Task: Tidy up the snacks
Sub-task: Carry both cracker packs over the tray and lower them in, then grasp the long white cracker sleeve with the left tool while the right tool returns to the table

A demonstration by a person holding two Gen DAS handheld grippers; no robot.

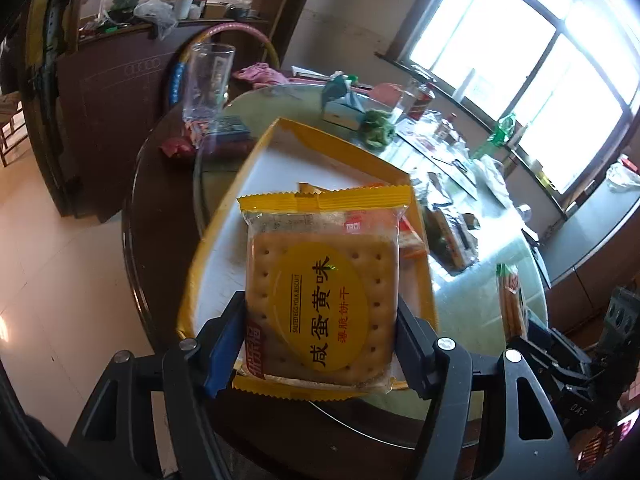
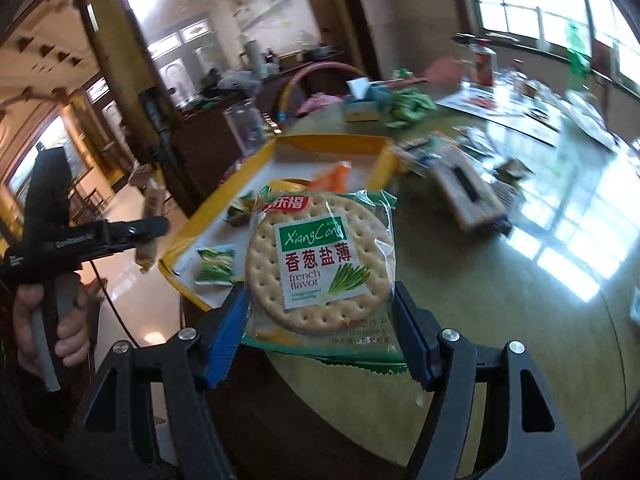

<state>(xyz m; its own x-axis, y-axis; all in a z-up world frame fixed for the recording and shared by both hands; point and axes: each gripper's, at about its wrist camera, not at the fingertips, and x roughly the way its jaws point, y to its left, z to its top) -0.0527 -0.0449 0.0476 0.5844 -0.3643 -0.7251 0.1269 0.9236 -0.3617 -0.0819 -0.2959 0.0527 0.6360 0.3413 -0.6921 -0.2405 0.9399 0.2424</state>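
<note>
The left gripper [image 1: 320, 344] clamps one yellow biscuit packet [image 1: 322, 304]; the right gripper [image 2: 316, 340] clamps one green biscuit packet [image 2: 320, 268]. The yellow-rimmed tray [image 2: 382, 160] holds two small green sachets [image 2: 214, 266].

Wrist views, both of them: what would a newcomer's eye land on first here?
The yellow salted egg-yolk biscuit pack fills the middle of the left wrist view, clamped in the left gripper above the yellow-rimmed tray. In the right wrist view the green scallion cracker pack sits the same way in the right gripper, over the glossy round table. Small snack packets lie in the tray behind it.
</note>
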